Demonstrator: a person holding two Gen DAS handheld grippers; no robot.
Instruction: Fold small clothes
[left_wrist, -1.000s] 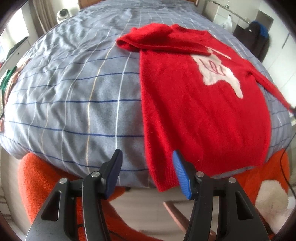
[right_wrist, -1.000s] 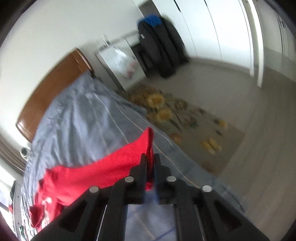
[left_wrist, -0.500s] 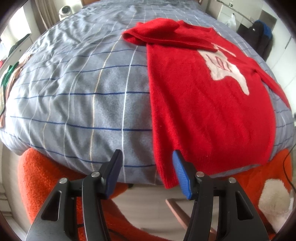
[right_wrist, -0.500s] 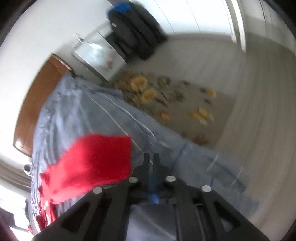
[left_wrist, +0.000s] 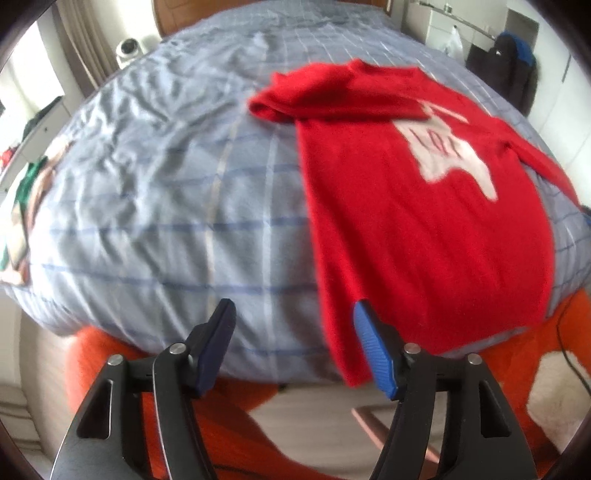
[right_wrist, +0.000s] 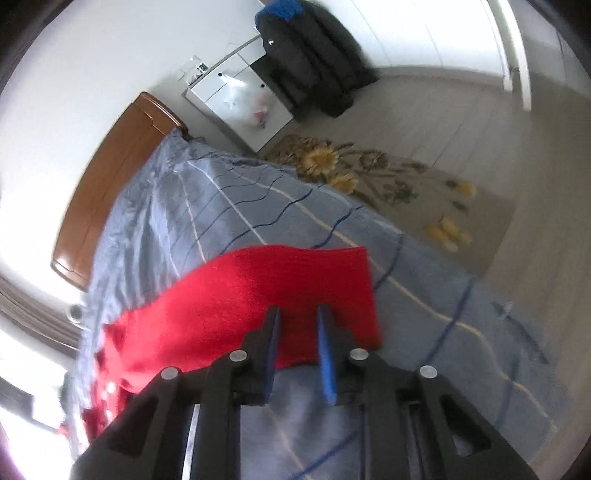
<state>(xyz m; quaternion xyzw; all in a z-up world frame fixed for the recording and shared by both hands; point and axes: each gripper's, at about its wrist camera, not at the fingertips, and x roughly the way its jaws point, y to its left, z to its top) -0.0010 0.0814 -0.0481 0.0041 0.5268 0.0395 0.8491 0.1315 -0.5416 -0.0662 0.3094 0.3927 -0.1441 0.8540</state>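
Red sweater (left_wrist: 424, 221) flat on checked bed (left_wrist: 166, 206), white motif up, one sleeve folded across top. Left claw (left_wrist: 295, 343) jaws apart, just been opening, nothing between; hem corner beside blue pad.

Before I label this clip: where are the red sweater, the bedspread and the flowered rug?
red sweater (left_wrist: 424, 240), left wrist view, middle of its body.
bedspread (left_wrist: 166, 206), left wrist view, bare checked cloth left of the sweater.
flowered rug (right_wrist: 413, 192), right wrist view, its middle, on the floor beside the bed.
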